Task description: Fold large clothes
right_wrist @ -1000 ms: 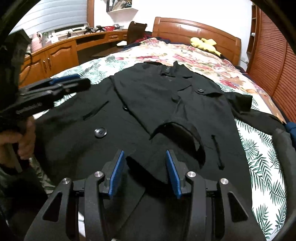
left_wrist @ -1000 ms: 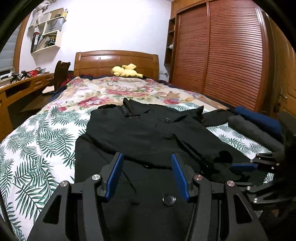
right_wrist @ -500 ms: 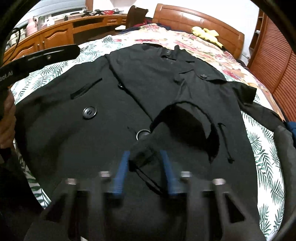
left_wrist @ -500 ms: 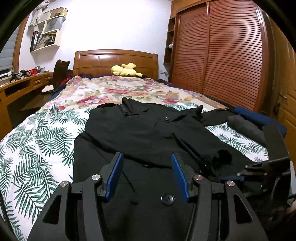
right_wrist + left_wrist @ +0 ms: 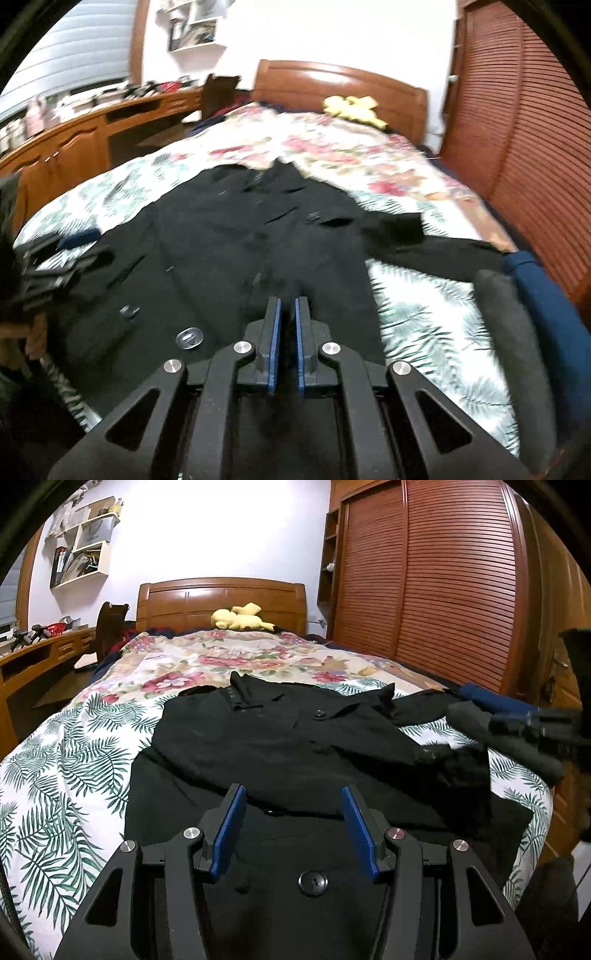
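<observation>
My left gripper (image 5: 291, 808) stands wide open, its blue pads (image 5: 226, 829) well apart and holding nothing, low over the hem end of the coat (image 5: 280, 746). The black coat lies spread along the bed (image 5: 62, 746), collar toward 12 o'clock near the headboard (image 5: 221, 598), one sleeve reaching out toward 2 o'clock. A round button (image 5: 313, 882) sits on the cloth between the gripper's arms at 6 o'clock.

My right gripper (image 5: 287, 325) has its pads drawn nearly together with only a narrow slit between them. Dark cloth of the coat (image 5: 229, 243) lies right at its tips, but the frame is blurred and I cannot tell whether any fabric is pinched. In the left view the right gripper (image 5: 532, 723) shows at 3 o'clock, raised above the bed's edge.

A grey roll (image 5: 509, 332) and a blue roll (image 5: 550, 310) lie side by side at 3 o'clock. A yellow plush (image 5: 240, 616) rests by the headboard.
</observation>
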Action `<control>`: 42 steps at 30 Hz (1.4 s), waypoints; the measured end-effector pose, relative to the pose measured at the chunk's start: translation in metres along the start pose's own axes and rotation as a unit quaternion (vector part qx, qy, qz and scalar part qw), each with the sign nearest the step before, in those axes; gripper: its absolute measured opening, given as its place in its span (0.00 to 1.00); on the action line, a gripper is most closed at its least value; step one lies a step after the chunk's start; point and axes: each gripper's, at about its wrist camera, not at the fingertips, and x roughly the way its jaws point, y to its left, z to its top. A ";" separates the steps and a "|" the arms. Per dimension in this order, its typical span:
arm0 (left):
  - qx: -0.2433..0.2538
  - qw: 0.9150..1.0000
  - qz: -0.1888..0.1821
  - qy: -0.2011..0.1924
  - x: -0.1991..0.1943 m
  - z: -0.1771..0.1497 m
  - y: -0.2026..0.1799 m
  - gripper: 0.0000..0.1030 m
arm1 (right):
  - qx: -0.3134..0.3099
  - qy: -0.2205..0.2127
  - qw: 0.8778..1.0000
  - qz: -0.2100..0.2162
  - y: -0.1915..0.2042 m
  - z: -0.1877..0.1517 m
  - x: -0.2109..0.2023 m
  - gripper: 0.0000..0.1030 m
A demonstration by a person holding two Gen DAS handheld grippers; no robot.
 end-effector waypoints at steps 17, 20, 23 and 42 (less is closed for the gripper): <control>0.018 1.000 -0.003 0.001 0.026 0.007 -0.026 0.54 | 0.008 -0.013 1.000 -0.002 -0.036 0.001 0.030 0.46; 0.018 1.000 0.001 -0.008 0.029 0.007 -0.029 0.54 | 0.006 -0.012 1.000 -0.007 -0.044 0.003 0.040 0.46; 0.011 1.000 -0.006 -0.013 0.033 0.007 -0.031 0.54 | -0.001 -0.026 1.000 -0.010 -0.053 0.006 0.048 0.46; 0.023 0.999 -0.003 -0.038 0.048 0.008 -0.039 0.70 | 0.026 0.017 1.000 -0.001 -0.125 0.029 0.126 0.46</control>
